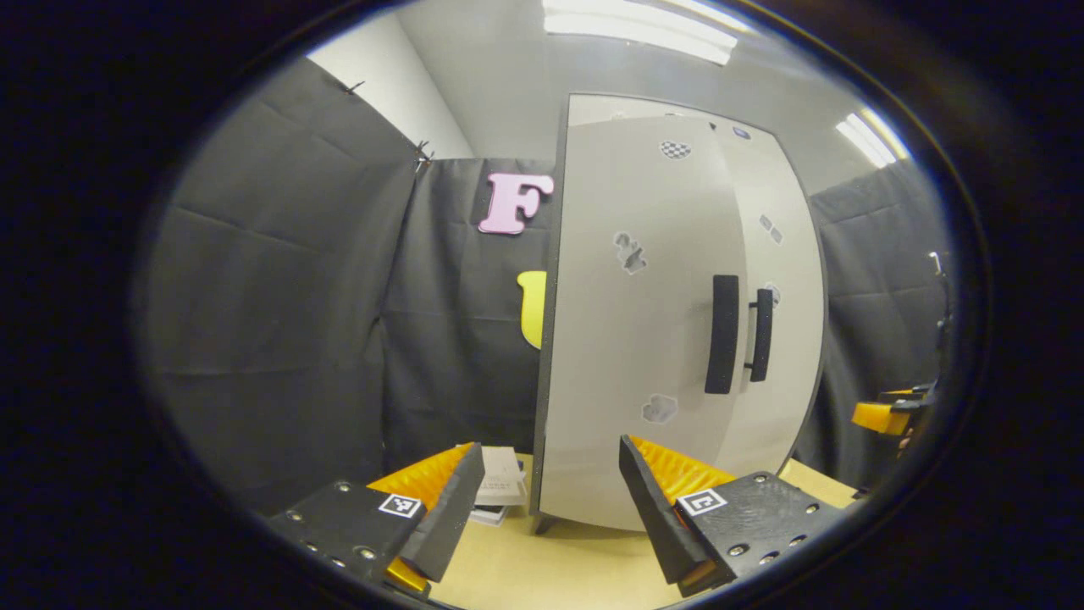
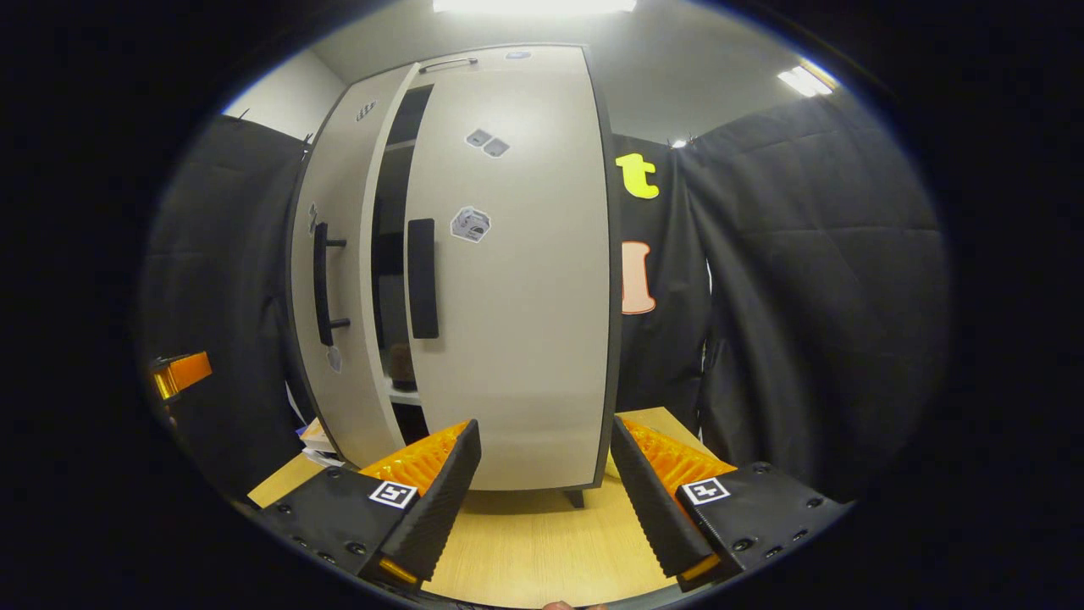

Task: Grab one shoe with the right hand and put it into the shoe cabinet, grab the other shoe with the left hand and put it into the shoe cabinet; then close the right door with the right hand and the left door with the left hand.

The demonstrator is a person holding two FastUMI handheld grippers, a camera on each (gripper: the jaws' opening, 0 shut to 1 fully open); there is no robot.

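2 doors on the shoe cabinet [image 2: 508, 271] stand unequally: in the right gripper view the right door [image 2: 517, 254] looks shut flat against the front, while the left door [image 2: 339, 280] hangs ajar, with a dark gap between them where a shelf and something dark, maybe a shoe, can be made out. so the closing left to do seems to be the left door's. in the left gripper view that door [image 1: 635, 322] stands upright, straight ahead of the left gripper [image 1: 550, 500], its tall handle [image 1: 721, 334] up and to the right. the left gripper is spread wide and holds nothing; the right gripper [image 2: 546, 487] is likewise wide and empty, facing the right door. the left hand looks better placed to push.
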